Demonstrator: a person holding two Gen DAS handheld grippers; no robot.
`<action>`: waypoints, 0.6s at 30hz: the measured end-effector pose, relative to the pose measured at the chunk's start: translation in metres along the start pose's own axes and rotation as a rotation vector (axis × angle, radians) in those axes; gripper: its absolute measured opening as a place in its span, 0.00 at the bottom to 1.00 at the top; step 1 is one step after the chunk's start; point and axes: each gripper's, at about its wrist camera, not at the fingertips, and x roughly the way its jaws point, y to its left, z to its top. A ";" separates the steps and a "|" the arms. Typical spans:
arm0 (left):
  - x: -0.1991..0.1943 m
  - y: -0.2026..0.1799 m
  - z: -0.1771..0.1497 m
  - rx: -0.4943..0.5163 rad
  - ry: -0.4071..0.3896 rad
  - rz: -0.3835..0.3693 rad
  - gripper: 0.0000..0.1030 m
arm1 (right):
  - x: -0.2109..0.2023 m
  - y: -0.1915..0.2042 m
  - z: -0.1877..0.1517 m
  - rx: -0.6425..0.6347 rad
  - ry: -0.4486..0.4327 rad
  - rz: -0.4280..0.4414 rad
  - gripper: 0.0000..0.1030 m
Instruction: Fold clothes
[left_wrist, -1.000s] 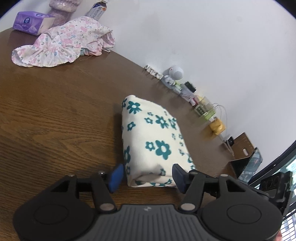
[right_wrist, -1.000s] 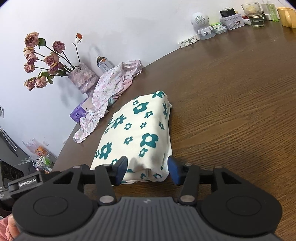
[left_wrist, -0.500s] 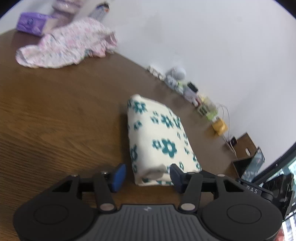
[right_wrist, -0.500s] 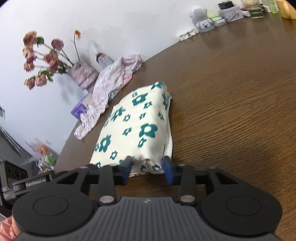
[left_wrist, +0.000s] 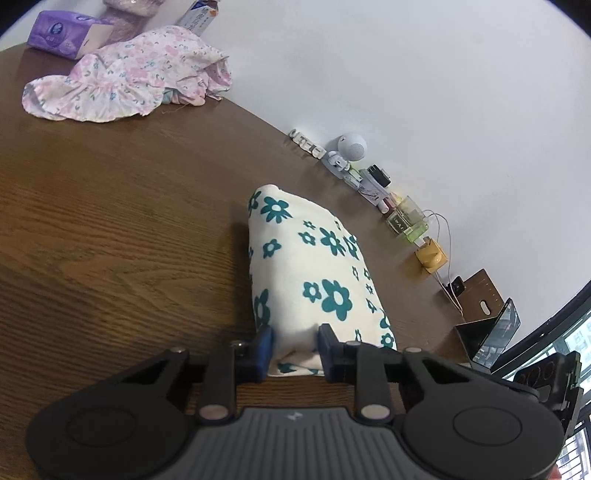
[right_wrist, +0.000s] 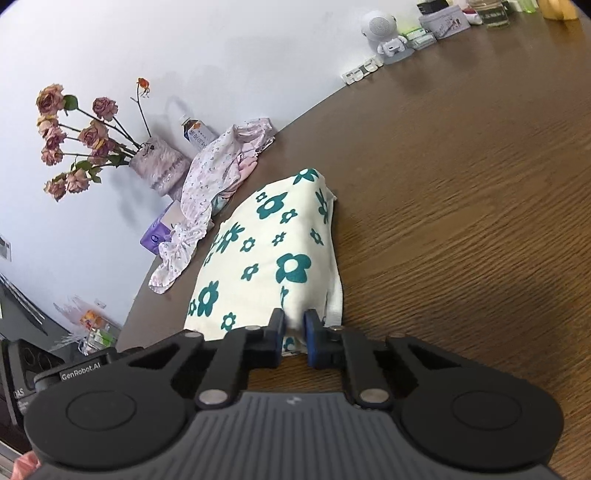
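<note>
Now I am closing my left gripper (left_wrist: 294, 345) and right gripper (right_wrist: 294, 334) on the folded cloth's (left_wrist: 314, 273) near edge. Beyond them, the pink garment (left_wrist: 122, 88) is lying unfolded.

Folded cloth (left_wrist: 314, 266) mid-table (left_wrist: 110, 240), crumpled garment (left_wrist: 125, 88) behind, trinkets (left_wrist: 373, 181) along wall.

Both wrist cameras look closely along their fingers, sharing the folded cloth (left_wrist: 314, 273) (right_wrist: 273, 251).
</note>
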 end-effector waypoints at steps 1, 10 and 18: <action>-0.004 -0.003 -0.002 0.039 -0.005 0.009 0.36 | -0.002 0.001 0.000 -0.015 0.001 0.000 0.14; -0.010 -0.044 -0.023 0.486 -0.005 0.161 0.52 | -0.016 0.026 -0.023 -0.418 -0.011 -0.131 0.31; 0.015 -0.045 -0.023 0.546 -0.034 0.215 0.40 | 0.000 0.045 -0.023 -0.589 -0.048 -0.186 0.28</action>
